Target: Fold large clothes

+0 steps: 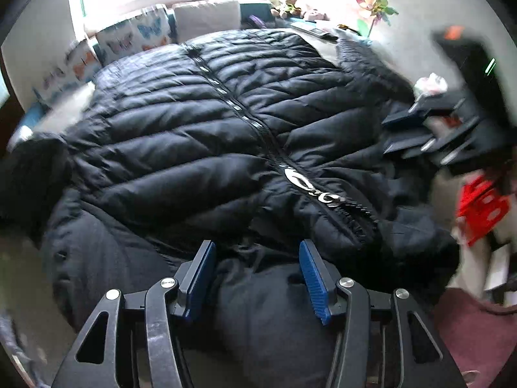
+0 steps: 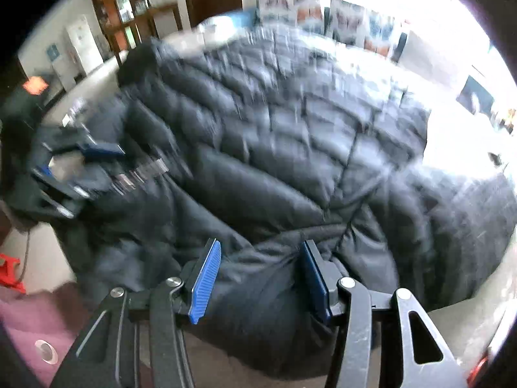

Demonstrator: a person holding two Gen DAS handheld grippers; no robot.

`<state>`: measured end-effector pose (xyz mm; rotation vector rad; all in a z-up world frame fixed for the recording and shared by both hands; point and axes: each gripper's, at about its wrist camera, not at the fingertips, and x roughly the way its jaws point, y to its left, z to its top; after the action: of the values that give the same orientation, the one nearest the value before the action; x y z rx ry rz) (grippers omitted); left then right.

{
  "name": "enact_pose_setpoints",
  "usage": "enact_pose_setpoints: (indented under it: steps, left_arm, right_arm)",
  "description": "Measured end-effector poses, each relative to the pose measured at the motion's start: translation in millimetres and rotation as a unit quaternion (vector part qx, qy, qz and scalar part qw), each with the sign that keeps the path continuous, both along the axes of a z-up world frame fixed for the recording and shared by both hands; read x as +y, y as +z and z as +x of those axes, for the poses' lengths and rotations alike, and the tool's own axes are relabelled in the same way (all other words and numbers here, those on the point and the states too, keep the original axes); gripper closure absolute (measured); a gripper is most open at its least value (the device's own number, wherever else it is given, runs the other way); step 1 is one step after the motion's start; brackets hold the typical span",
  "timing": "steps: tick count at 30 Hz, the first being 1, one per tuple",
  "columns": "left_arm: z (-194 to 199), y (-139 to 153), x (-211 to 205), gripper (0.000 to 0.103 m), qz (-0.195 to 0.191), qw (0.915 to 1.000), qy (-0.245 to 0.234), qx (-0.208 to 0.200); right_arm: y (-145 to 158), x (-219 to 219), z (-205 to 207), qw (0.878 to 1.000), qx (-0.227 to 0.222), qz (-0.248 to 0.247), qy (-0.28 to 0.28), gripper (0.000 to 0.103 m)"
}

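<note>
The left gripper (image 1: pixel 257 278) stood about half open over the near edge of the black puffer jacket (image 1: pixel 200 123), gripping nothing. The jacket lay spread, zipped, over the table. The right gripper (image 2: pixel 261 279) straddled a bulging fold, jaws half open.

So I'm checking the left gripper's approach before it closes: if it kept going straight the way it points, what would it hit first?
Most likely the black puffer jacket: the left gripper points down at its dark fabric near the zipper end, with nothing visible between. Depth is unclear.
</note>
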<state>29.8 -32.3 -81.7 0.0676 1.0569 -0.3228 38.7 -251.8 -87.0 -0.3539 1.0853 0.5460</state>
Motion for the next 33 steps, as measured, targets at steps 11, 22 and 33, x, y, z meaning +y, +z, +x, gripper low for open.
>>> enact_pose_setpoints:
  steps: [11, 22, 33]
  left_arm:
    - [-2, -5, -16, 0.049, -0.03, 0.9992, -0.012, 0.023]
    - [6, -5, -8, 0.049, -0.055, 0.9971, -0.027, 0.044]
    - [9, -6, -6, 0.049, -0.072, 0.9946, -0.04, 0.063]
  right_arm:
    - [5, -18, 2, 0.998, 0.022, -0.05, -0.005, 0.049]
    - [70, -60, 153, 0.99, -0.024, 0.042, -0.133, 0.045]
    - [15, -119, 291, 0.944, 0.091, 0.158, -0.276, 0.044]
